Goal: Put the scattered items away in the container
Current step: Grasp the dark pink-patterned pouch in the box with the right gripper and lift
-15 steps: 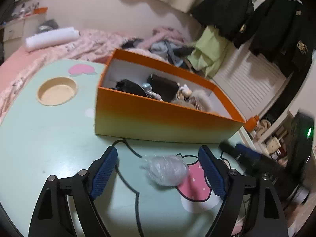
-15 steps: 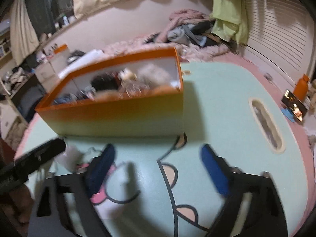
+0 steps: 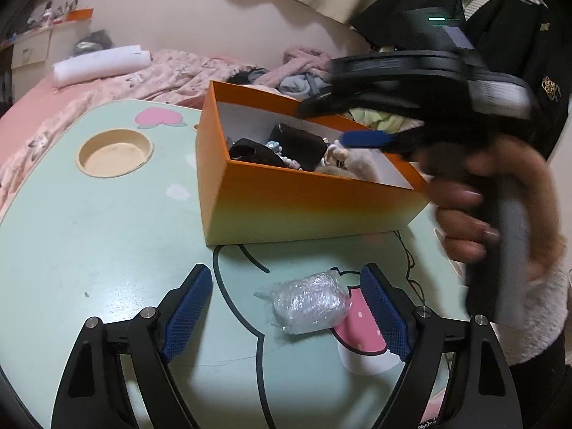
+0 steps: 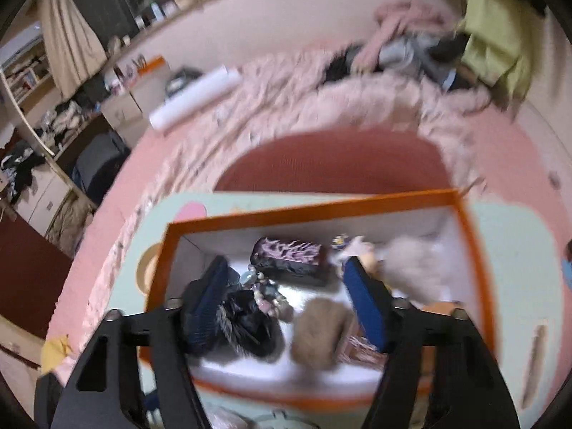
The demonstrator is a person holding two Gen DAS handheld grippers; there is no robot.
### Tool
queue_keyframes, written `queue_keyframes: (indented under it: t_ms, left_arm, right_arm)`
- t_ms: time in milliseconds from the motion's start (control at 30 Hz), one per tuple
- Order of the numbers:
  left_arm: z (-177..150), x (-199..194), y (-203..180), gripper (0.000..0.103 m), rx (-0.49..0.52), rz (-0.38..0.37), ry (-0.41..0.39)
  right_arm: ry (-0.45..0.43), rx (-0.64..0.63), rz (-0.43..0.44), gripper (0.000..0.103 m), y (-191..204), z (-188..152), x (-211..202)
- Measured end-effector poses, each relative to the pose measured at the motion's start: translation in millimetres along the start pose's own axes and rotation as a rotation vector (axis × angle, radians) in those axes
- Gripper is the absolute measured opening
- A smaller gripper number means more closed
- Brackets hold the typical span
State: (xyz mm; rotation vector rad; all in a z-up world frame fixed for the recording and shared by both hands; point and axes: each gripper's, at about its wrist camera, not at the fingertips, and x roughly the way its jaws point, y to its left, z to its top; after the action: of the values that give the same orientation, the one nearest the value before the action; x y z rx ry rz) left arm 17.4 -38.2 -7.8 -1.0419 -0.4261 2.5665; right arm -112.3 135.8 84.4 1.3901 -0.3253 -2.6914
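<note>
The left gripper (image 3: 286,307) has its fingers wide on either side of the plastic-wrapped bundle (image 3: 309,302) lying on the bench (image 3: 89,221) just in front of the orange box (image 3: 286,200). Centre it, since it sits nearer the right finger, then close gently. The right gripper (image 4: 289,300) hangs over the box, fingers wide and empty.

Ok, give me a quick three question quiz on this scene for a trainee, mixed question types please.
1. True or false: the plastic-wrapped bundle lies between the left tool's open fingers.
2. Where is the right tool hovering? A) above the orange box B) above the round cup recess C) beside the bundle
3. Fill in: the table top is mostly pale ____.

Key: 1 true; 2 A; 3 green.
</note>
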Motion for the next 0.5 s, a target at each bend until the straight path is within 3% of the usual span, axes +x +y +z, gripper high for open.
queue_keyframes:
  t_ms: [200, 367, 500]
  left_arm:
    - [0.1, 1.3, -0.8, 0.085, -0.002, 0.000, 0.001]
    - [5.1, 0.0, 1.3, 0.085, -0.014, -0.009, -0.004]
    - [14.6, -4.8, 6.2, 0.085, -0.047, -0.003, -0.031]
  right_arm:
    - [0.090, -0.026, -0.078, 0.062, 6.0, 15.3, 36.1]
    - [0.101, -0.005, -0.043, 0.062, -4.0, 17.9, 36.5]
    - [-0.049, 0.061, 0.083, 0.062, -11.9, 11.7, -4.1]
